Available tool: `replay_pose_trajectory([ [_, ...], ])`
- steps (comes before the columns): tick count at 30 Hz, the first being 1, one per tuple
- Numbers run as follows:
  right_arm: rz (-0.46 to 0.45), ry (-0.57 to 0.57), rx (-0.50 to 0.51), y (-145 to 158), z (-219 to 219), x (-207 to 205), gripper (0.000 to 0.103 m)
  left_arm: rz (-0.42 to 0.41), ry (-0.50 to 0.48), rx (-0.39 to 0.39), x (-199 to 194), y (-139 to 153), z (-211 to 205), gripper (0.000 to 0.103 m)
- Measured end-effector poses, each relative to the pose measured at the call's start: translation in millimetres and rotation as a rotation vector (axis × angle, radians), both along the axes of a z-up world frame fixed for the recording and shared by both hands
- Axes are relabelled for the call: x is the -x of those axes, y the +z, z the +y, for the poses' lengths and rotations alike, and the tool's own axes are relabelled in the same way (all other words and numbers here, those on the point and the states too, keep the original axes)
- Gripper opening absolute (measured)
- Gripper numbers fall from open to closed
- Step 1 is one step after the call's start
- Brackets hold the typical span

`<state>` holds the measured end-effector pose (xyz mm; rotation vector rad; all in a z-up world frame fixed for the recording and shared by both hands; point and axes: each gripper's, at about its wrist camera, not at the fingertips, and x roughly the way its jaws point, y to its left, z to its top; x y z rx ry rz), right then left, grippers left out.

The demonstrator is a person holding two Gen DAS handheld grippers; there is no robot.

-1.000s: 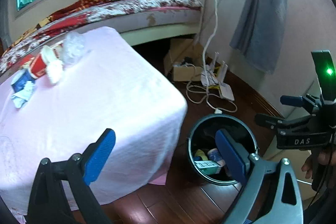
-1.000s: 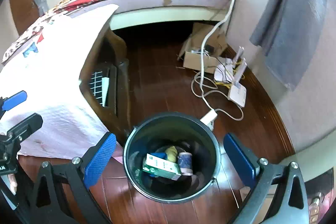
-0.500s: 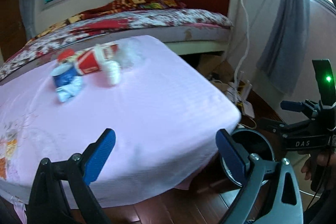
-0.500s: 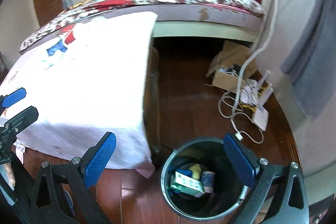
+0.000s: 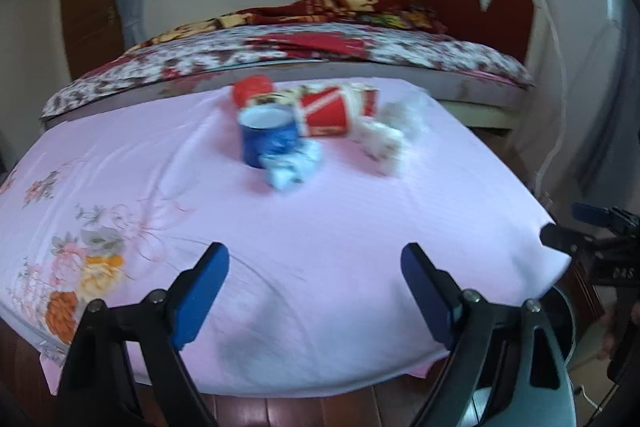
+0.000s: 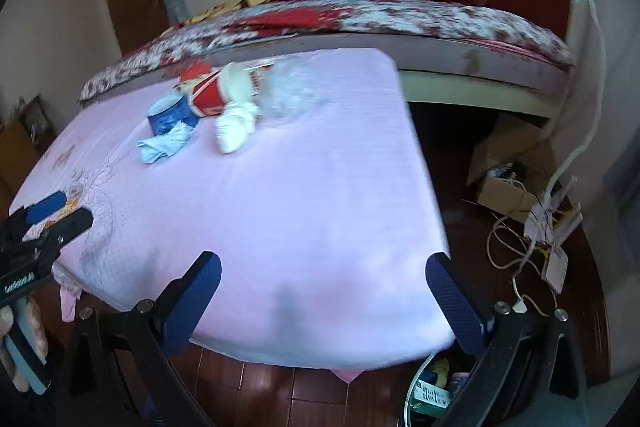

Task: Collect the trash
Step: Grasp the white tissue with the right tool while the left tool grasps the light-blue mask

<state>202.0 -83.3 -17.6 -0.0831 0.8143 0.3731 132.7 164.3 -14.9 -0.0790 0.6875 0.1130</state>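
Trash lies at the far side of a table with a pink cloth: a blue cup, a red paper cup on its side, crumpled white paper, a pale blue wad and clear plastic. The same pile shows in the right wrist view: blue cup, red cup, white paper. My left gripper is open and empty over the table's near edge. My right gripper is open and empty there too. The trash bin sits low at the right, partly hidden.
A bed with a red patterned cover stands behind the table. A cardboard box, white cables and small white devices lie on the wooden floor at the right. The bin's rim shows beside the table corner.
Both grippers have swung up and left from the trash bin toward the table. The trash pile now sits ahead of both, and the bin has dropped to the lower right edge.
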Motion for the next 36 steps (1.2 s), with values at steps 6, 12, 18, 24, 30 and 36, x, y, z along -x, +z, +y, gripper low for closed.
replay_pose_trajectory([
  [6, -0.112, 0.083, 0.025, 17.0, 51.7, -21.8, 0.103, 0.005, 0.016, -0.011, -30.6, -3.5, 21.4, 0.078],
  [12, -0.086, 0.098, -0.046, 12.1, 82.4, -67.3, 0.08, 0.018, 0.002, -0.006, -65.9, -15.8, 29.9, 0.068],
  [18, -0.046, 0.172, 0.001, -4.2, 115.1, -110.7, 0.078, 0.041, -0.02, 0.012, -96.3, -29.1, 34.9, 0.068],
  [24, -0.009, 0.26, 0.081, -26.8, 146.7, -136.6, 0.062, 0.104, -0.051, 0.036, -122.5, -39.4, 36.0, 0.06],
  [30, 0.035, 0.277, 0.017, -36.4, 145.2, -148.4, 0.028, 0.173, -0.075, 0.056, -130.8, -45.9, 32.0, 0.052],
  [36, 0.037, 0.29, -0.006, -34.9, 141.1, -138.0, 0.025, 0.164, -0.077, 0.093, -131.5, -44.3, 34.5, 0.022],
])
